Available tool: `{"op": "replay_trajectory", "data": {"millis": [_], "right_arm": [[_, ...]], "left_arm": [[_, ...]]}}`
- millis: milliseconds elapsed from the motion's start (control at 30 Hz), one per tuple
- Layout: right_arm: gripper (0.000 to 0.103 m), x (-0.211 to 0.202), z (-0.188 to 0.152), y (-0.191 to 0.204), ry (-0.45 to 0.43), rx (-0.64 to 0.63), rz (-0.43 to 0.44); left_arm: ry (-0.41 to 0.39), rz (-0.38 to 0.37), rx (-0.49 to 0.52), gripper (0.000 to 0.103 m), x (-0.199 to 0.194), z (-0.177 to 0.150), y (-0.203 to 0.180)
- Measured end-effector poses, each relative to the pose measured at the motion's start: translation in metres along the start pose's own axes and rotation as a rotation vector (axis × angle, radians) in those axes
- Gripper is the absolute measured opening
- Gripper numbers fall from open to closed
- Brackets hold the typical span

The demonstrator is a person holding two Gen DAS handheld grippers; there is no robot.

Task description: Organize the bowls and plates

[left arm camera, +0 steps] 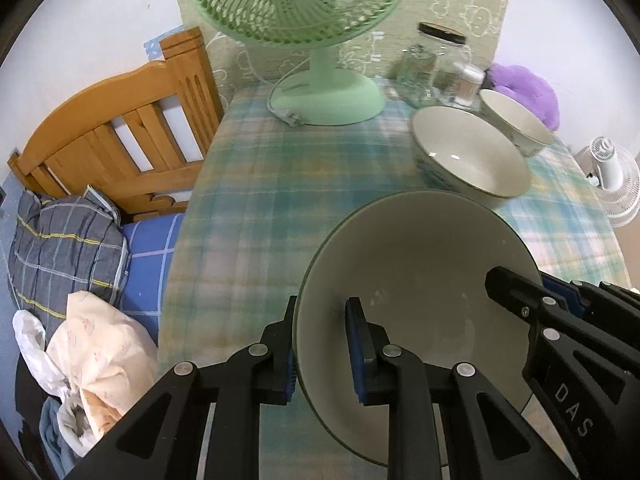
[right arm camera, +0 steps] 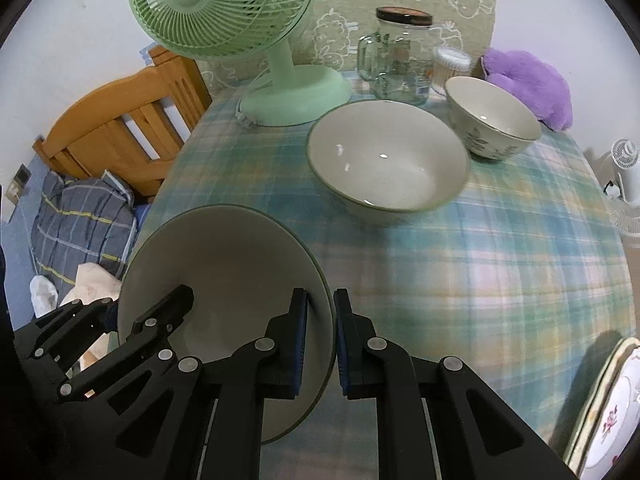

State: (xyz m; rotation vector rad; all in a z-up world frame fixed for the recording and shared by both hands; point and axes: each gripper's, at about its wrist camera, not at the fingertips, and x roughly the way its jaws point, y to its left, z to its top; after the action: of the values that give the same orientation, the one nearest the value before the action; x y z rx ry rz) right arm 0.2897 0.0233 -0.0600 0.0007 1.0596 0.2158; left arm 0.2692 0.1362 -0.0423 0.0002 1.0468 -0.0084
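Bowl gripped on both rims, stacking comes next

Fingers of the left gripper (left arm camera: 322,350) are clenched on the near-left rim of the held bowl (left arm camera: 420,280), one blue pad outside the wall and one inside; in the right wrist view the right gripper (right arm camera: 321,344) pinches the opposite rim of that same bowl (right arm camera: 224,280) in the same way. Each view shows the other gripper clamped on the far edge, at lower right in the left view and lower left in the right view. The bowl sits tilted at the lower centre of both frames, over the plaid bench (right arm camera: 480,260); whether its foot is clear of the cloth I cannot tell

Further up the frame a second wide bowl (right arm camera: 388,156) stands on the bench, with a smaller patterned bowl (right arm camera: 492,120) touching or just beside it toward the upper right. A flowered plate (right arm camera: 612,412) shows at the lower right edge. A green fan (right arm camera: 224,4) and a glass jar (right arm camera: 400,60) stand behind

The step in hand looks like carrying this bowl to nest it. The next move calls for levelling it, keeping both grips even, and lowering it squarely into the wide bowl without knocking the small one
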Motion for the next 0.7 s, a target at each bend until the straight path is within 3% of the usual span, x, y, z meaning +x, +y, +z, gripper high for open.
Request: {"op": "replay_trajectory", "data": {"millis": [700], "right_arm": [[0.016, -0.080, -0.079, -0.109, 0.013, 0.030, -0.027]], "left_arm": [[0.004, -0.031, 0.028, 0.019, -0.051, -0.056, -0.122]]}}
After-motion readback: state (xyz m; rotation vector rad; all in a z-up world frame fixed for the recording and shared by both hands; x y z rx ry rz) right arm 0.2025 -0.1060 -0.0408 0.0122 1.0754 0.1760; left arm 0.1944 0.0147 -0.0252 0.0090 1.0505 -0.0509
